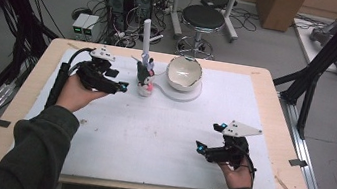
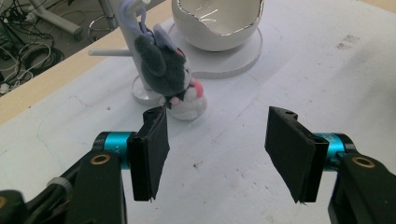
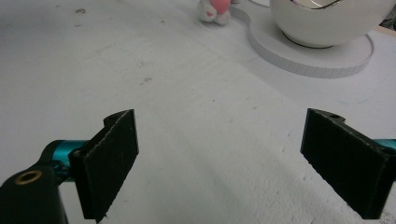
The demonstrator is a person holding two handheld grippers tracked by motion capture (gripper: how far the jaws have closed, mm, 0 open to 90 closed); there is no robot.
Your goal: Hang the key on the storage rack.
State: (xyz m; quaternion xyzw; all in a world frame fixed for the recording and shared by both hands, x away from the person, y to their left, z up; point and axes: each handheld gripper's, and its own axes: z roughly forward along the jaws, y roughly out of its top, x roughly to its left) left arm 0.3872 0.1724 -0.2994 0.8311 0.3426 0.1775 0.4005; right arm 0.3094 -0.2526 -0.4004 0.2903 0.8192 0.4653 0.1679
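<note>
**Plush toy hangs on its stand, both grippers empty**

The plush toy (image 2: 175,77), a small grey and white animal with a pink patch, hangs by a loop from a white stand (image 2: 128,28) at the far middle of the table (image 1: 13,101). Its lower end rests on or just above the white mat (image 1: 150,137); which of the two is hard to tell. Just beside it, to the right in the high view, sits a white egg-shaped bowl (image 1: 184,73) with a gilt, jagged rim on a round white base (image 2: 233,63).

Judging from how things lie, the work concerns the toy and its stand. The toy is on the stand and nothing is gripped, so either the hanging is done or the taking-off has not begun; the frames alone do not settle which. Nothing lies inside the part of the bowl that can be seen.

The left gripper (image 2: 217,144) is nearest the toy, pointing at it from just short of it. Its jaws stand apart at a middling width with only bare mat between them, and its left pad (image 2: 152,149) looks close to the toy's foot without pressing on it. The right gripper (image 3: 224,154) rests well apart from the toy, near the front right of the mat, its jaws spread wide and holding nothing.
</note>
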